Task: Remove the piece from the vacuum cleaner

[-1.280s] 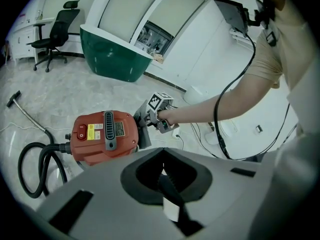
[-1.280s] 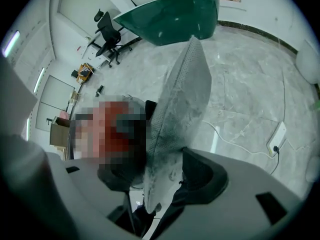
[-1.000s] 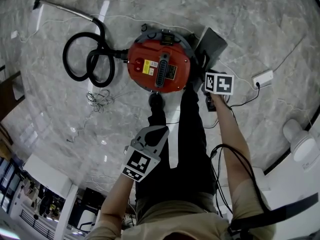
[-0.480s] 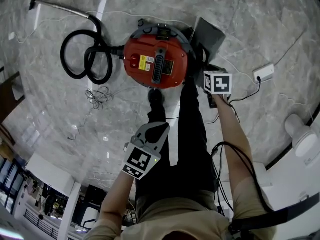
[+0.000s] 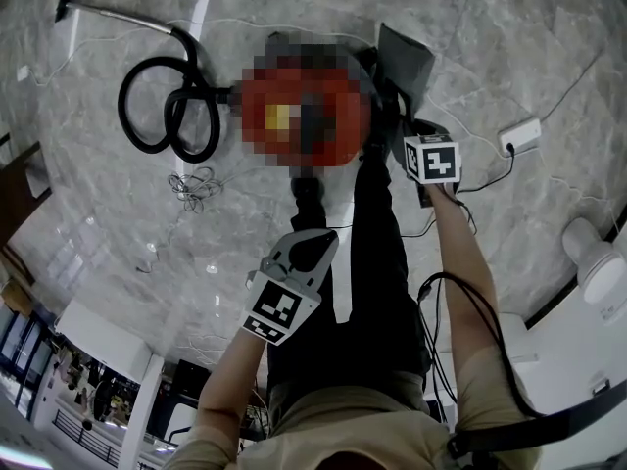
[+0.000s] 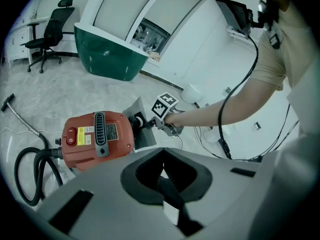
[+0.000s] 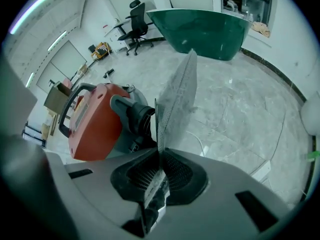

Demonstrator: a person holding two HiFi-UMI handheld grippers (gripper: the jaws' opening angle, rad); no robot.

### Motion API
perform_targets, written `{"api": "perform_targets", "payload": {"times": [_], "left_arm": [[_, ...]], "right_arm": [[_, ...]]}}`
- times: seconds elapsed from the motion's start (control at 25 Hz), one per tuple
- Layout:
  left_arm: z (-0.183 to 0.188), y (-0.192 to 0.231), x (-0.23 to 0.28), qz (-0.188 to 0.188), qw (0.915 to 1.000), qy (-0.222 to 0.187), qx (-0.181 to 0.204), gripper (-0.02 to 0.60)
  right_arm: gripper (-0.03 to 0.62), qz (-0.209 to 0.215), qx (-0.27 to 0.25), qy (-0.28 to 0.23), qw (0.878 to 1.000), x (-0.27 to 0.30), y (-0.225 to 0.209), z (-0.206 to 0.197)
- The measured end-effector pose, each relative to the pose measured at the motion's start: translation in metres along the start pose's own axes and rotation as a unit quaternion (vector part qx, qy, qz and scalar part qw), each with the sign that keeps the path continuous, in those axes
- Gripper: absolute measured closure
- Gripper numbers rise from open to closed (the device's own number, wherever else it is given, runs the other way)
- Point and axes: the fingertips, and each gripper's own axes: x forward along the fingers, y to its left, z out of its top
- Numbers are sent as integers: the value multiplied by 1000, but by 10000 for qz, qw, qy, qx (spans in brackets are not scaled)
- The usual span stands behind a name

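1. Fingers of the right gripper, with dark, ribbed pads, have just been closing and now clamp the lower edge of the piece.
2. This piece is a thin, flat grey panel with a fine speckled, mesh-like face. It stands nearly edge-on in the right gripper view and rises upright from between the pads.
3. In the head view the piece is a dark grey slab at the right side of the vacuum cleaner. The right gripper's marker cube sits just below it.
4. The vacuum cleaner has a smooth, rounded red plastic body on a grey base. A black handle arches over its top, and a black ribbed cylindrical fitting juts from its side, just beside the panel.
5. A glossy black hose lies coiled in loops on the floor to the left of the body. It runs on into a straight metal wand.
6. The left gripper has its dark fingers together with nothing between them. It hangs over the person's dark trousers, well apart from the vacuum cleaner.
7. The floor is polished grey stone with pale marbled veins.
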Motion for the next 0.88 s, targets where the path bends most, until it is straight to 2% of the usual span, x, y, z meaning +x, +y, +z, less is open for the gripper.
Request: {"api": "perform_targets", "payload": {"times": [0.08, 0.24, 0.44, 0.64, 0.88], "left_arm": [[6, 9, 6, 69, 9999, -45, 95, 578], [23, 27, 26, 130, 9996, -101, 227, 578], [42, 58, 58, 344, 9981, -72, 509, 578], [38, 93, 85, 723, 9930, 254, 893, 578], [45, 90, 86, 510, 9963, 137, 674, 578]], "right_arm": [[559, -65, -68, -43, 9999, 0, 0, -1], [559, -142, -546, -167, 9983, -1, -1, -2], [559, 4, -326, -215, 9992, 1, -3, -3], [559, 190, 95, -248, 9995, -2, -13, -6], [559, 196, -39, -224, 9995, -3, -15, -3]]}}
